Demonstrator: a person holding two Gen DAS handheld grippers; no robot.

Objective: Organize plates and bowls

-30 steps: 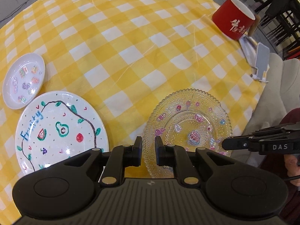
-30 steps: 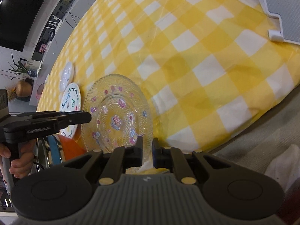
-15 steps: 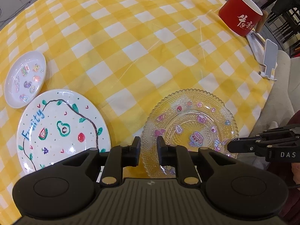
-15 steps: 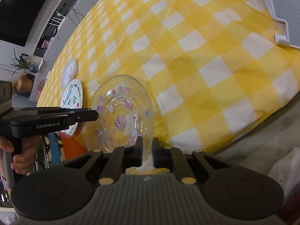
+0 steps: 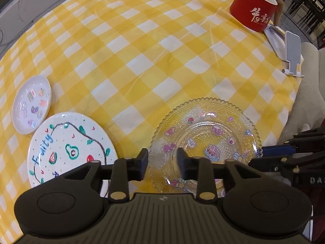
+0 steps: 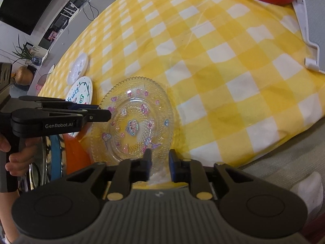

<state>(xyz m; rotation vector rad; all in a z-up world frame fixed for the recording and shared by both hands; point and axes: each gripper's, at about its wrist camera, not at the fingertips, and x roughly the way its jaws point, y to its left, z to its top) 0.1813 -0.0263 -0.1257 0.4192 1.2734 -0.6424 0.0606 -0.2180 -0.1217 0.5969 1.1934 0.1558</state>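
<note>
A clear beaded glass plate (image 5: 205, 142) with pink stickers lies near the table's front edge; it also shows in the right wrist view (image 6: 134, 122). My left gripper (image 5: 162, 160) is open over its left rim, empty. My right gripper (image 6: 159, 158) is partly open at the plate's near rim, holding nothing. A white "Fruity" plate (image 5: 69, 150) lies left of the glass plate, and a small white sticker dish (image 5: 31, 103) lies beyond it. Both also show in the right wrist view, plate (image 6: 80, 94) and dish (image 6: 78, 69).
A red cup (image 5: 254, 10) stands at the far right of the yellow checked tablecloth (image 5: 142, 50). A white phone stand (image 5: 292, 55) sits by the right table edge. An orange object and blue rim (image 6: 69, 152) sit below the table's front edge.
Both grippers' jaws have opened wider. The left gripper has moved a little right, over the glass plate's rim. The plates have not moved.
</note>
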